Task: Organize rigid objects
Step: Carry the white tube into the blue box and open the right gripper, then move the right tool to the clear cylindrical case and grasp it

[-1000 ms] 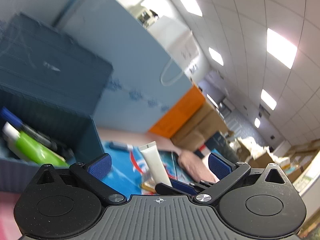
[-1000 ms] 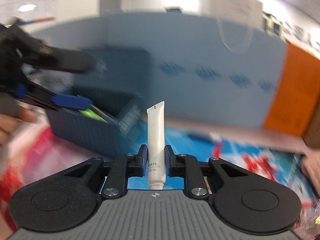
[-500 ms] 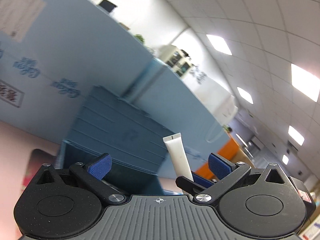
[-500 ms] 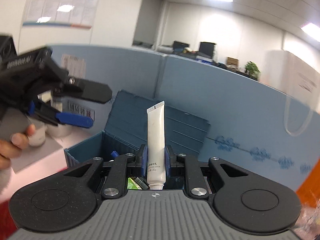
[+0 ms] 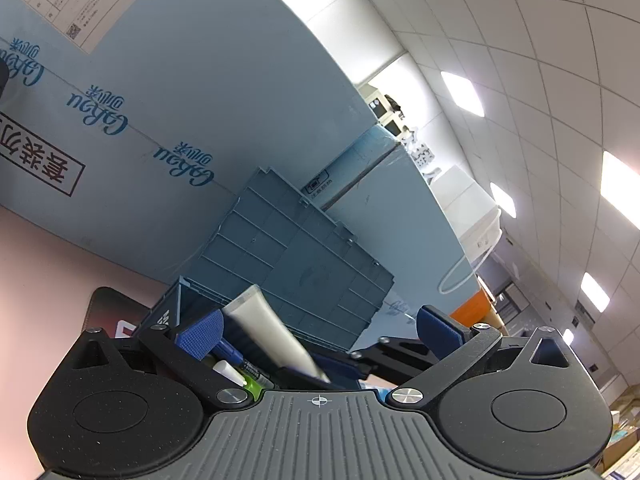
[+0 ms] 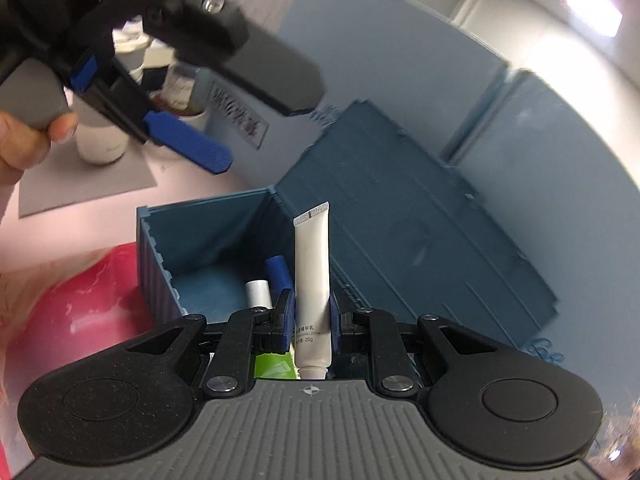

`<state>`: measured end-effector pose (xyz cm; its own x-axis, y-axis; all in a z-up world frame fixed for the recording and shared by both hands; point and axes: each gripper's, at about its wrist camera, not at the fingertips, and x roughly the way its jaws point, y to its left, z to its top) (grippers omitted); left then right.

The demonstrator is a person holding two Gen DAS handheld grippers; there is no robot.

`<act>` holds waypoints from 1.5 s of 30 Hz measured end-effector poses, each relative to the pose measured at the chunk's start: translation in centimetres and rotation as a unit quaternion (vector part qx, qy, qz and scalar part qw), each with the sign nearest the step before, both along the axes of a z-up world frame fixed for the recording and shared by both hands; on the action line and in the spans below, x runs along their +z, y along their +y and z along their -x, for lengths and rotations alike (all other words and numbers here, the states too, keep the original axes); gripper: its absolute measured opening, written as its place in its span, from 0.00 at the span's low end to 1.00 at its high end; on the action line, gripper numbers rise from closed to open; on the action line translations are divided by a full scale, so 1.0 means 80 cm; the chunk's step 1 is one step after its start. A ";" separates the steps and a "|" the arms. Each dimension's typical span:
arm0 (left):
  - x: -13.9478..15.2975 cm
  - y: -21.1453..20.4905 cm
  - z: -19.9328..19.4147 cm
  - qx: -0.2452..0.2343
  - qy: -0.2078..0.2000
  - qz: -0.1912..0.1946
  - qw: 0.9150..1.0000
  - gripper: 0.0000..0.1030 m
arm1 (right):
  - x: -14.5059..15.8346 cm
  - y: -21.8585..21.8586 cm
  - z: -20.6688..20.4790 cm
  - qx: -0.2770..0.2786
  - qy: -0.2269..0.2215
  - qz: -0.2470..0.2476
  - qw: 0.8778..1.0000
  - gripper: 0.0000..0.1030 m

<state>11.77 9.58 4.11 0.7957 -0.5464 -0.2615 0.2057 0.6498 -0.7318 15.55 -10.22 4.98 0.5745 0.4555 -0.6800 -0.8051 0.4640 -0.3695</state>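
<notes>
My right gripper (image 6: 311, 316) is shut on a white lotion tube (image 6: 312, 280), held upright just above the open blue storage box (image 6: 208, 236). Inside the box lie a blue item (image 6: 279, 272), a white item (image 6: 258, 292) and a green one (image 6: 272, 366). The box's lid (image 6: 412, 236) stands open behind it. My left gripper (image 5: 320, 330) is open and empty, up and to the left of the box; it also shows in the right wrist view (image 6: 188, 148). In the left wrist view the tube (image 5: 272, 332) and the box (image 5: 304, 264) appear between its fingers.
A blue partition (image 5: 160, 80) runs behind the box. White cups (image 6: 100, 140) stand on a grey mat (image 6: 88, 184) at the far left of the pink table. A red mat (image 6: 72, 300) lies left of the box. An orange box (image 5: 468, 312) stands further right.
My right gripper has carried the tube left and down to just above the open box. My left gripper has swung up and to the left, staying open.
</notes>
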 end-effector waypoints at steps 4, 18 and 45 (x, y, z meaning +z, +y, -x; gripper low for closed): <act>-0.004 0.000 -0.003 -0.001 0.007 0.002 1.000 1.00 | -0.007 0.017 -0.011 0.002 0.011 0.042 0.999 0.16; -0.007 -0.002 -0.007 -0.006 0.012 0.006 1.000 1.00 | -0.007 0.027 -0.022 -0.002 0.012 0.061 0.998 0.14; 0.015 -0.051 0.011 -0.011 -0.035 -0.037 0.999 1.00 | 0.065 -0.130 0.067 -0.127 -0.138 -0.215 0.958 0.92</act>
